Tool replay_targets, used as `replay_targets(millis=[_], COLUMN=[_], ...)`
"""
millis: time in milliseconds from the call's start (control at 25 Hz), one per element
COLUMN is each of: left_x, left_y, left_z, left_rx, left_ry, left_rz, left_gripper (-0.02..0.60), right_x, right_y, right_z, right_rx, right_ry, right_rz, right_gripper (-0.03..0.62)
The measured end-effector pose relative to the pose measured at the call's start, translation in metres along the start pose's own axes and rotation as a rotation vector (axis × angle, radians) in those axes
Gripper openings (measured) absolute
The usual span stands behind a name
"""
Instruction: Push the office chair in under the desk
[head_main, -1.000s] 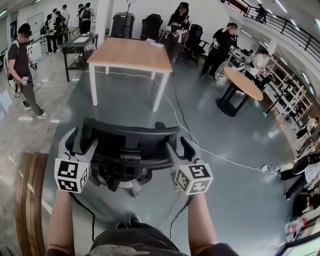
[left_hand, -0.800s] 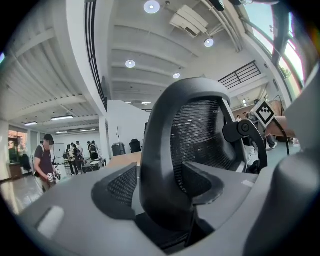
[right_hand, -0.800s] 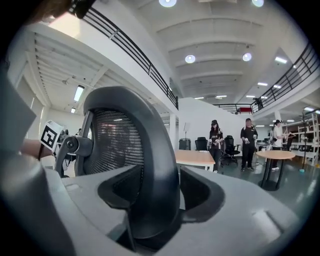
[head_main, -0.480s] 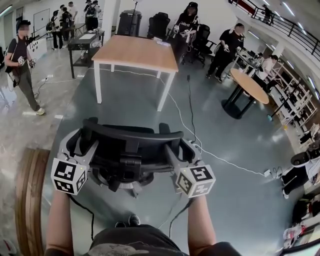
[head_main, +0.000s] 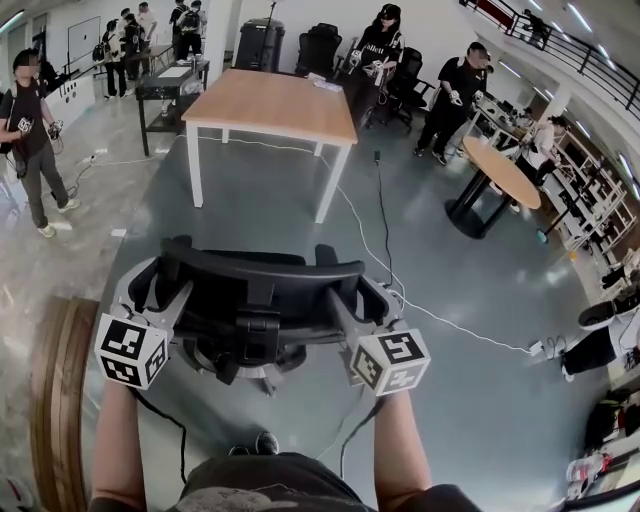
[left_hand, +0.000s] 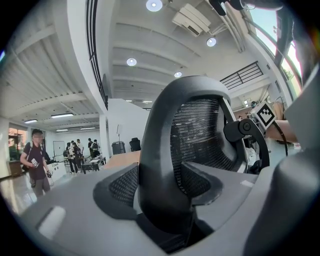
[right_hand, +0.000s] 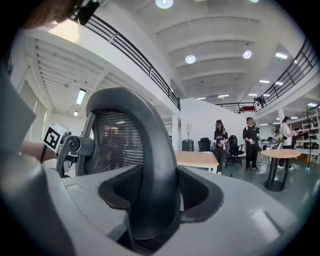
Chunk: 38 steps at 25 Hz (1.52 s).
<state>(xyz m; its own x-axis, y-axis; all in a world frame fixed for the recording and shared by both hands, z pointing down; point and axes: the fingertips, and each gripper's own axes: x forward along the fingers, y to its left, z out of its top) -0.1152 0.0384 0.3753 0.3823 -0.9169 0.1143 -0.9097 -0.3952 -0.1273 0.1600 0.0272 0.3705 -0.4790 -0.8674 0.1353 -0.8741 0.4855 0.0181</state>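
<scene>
- Office chair (head_main: 255, 290): black with a mesh back. It stands on the grey floor (head_main: 470, 300) directly in front of the person, the rear of its backrest (head_main: 265, 268) turned toward the person.
- Bench (head_main: 265, 100): a wooden top on white legs, farther up the head view and well apart from the chair. Bare floor lies between the two, so the chair is not yet under the bench.
- Left tool (head_main: 160, 285): clamped on the left edge of the backrest. In the left gripper view the curved black rim (left_hand: 160, 150) fills the gap between the two jaws, with both jaw faces against it. The mesh panel (left_hand: 197, 140) rises behind the rim.
- Right tool (head_main: 357, 295): clamped on the right edge of the same backrest. In the right gripper view the rim (right_hand: 160, 165) stands between the jaws and is held from both sides. The mesh (right_hand: 115, 145) lies to its left, and the bench (right_hand: 197, 159) shows beyond.
- Forearms (head_main: 395, 450): both reach forward from the bottom of the head view. One is behind each tool, level with each other on either side of the chair.
- Cable (head_main: 381, 215): dark, it runs along the floor from near the bench's right front leg toward the chair's right side.
- Round table (head_main: 497, 165): a wooden top on a black pedestal, to the right of the bench.
- People: several stand beyond and beside the bench, and one person (head_main: 30, 135) stands at the far left.
</scene>
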Motion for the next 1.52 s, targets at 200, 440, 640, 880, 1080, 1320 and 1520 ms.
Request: replay_targets(millis=[200,440,640,880,1080,1320,1520], left_x=[0.006,0.031,0.066,0.106,0.147,0.205,0.25], left_y=[0.002,0.015,0.036,0.05,0.072,0.104,0.131], left_z=[-0.004,-0.008,0.001,0.012,0.011,0.01,0.022], left_rx=[0.003,0.007,0.002,0.008,0.008,0.005,0.011], left_ry=[-0.003,-0.001,0.013,-0.011,-0.041,-0.039,-0.024], left_rz=[0.018,0.022,0.006,-0.02,-0.027,-0.046,-0.049], left_gripper=[0.288,0.287,0.287,0.287,0.285,0.285,0.282], right_x=[0.008,0.035,0.07,0.102,0.149,0.206,0.249], right_y=[-0.003,-0.014,-0.029,-0.052,-0.073,-0.097,-0.116], right_z=[-0.003,-0.004,0.008,0.018,0.02,0.024,0.04], right_rx=[-0.007,-0.014,-0.009,-0.007,-0.026,-0.013,-0.012], right_ry=[-0.012,-0.028,-0.023,-0.007,0.012,0.019,-0.022], right_rz=[0.013,0.022,0.02,-0.012,-0.04,-0.081,-0.089], right_gripper=[0.219,0.219,0.219,0.219,0.218,0.218,0.218])
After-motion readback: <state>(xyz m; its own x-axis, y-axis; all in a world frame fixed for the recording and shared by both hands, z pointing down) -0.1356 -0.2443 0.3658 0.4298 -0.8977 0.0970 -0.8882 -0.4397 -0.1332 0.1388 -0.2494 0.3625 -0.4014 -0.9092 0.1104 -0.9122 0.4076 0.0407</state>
